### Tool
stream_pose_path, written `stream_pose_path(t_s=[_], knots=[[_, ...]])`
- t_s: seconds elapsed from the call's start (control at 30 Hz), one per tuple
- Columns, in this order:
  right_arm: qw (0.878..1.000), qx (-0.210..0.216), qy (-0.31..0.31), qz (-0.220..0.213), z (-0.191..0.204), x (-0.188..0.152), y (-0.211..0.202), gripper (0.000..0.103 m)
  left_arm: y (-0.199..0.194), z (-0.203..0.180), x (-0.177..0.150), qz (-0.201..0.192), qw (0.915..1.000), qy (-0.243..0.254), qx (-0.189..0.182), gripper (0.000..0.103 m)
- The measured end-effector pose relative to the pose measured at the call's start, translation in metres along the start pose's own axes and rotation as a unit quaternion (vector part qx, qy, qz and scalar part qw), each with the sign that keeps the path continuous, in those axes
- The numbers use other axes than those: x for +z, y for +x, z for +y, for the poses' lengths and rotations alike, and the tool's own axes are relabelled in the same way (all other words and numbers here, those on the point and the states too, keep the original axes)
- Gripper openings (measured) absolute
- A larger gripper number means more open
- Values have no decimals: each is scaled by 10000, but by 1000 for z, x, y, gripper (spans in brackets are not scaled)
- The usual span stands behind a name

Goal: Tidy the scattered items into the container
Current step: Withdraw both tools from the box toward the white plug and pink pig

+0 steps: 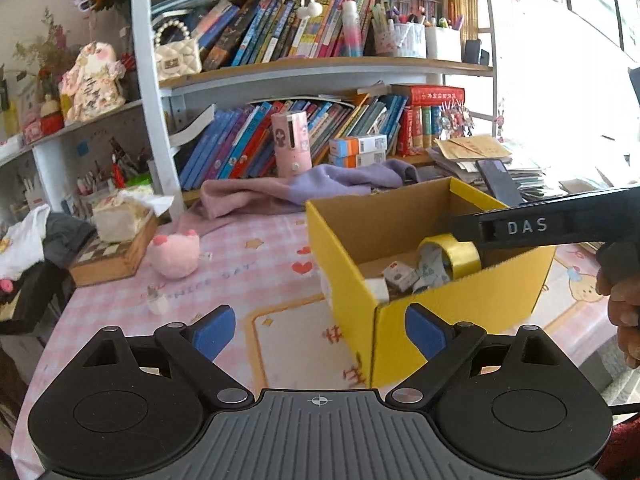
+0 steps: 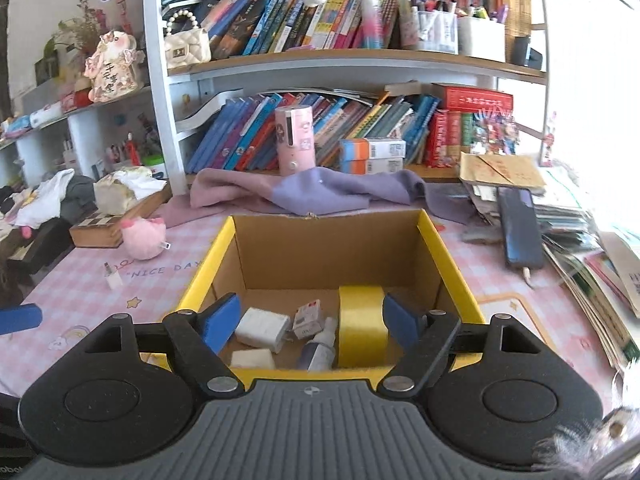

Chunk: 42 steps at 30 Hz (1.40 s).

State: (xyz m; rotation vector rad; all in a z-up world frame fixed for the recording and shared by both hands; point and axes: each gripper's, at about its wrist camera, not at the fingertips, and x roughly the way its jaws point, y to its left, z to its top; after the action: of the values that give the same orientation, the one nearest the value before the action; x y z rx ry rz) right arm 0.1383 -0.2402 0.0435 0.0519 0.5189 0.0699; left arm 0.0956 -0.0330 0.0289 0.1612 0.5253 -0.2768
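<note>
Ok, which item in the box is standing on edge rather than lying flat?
The yellow tape roll, upright against the right wall of the box; the other items lie flat.

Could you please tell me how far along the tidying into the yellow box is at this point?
Done: the yellow box already holds the yellow tape roll, a white charger, a small carton and a small bottle. In hand: nothing; the right gripper above the box and the left gripper are open. Left: the pink plush and a small white item on the tablecloth.
</note>
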Motion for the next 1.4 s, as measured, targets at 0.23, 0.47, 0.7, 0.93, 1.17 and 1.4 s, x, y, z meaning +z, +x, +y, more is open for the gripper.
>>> stream_pose_path(t_s=[0.23,0.47,0.7,0.93,1.17,1.4], knots=[[9997,-214,-99,60,38,-21,-31,81,-24,31,-21,82,9998,-188,-72,95],[9990,-411,63,178,65,-39,-52,83,-40,55,-39,189,9995,-208,-163,98],[9981,-366,188,452,99,-60,-58,84,-56,82,-59,364,9990,-204,-142,99],[9975,-192,187,656,138,-74,-57,85,-71,114,-81,526,9982,-290,52,99],[9969,117,-94,770,178,-78,-56,86,-88,143,-93,520,9975,-443,201,99],[9941,367,-471,909,210,-79,-54,88,-93,159,-101,557,9961,-561,400,99]])
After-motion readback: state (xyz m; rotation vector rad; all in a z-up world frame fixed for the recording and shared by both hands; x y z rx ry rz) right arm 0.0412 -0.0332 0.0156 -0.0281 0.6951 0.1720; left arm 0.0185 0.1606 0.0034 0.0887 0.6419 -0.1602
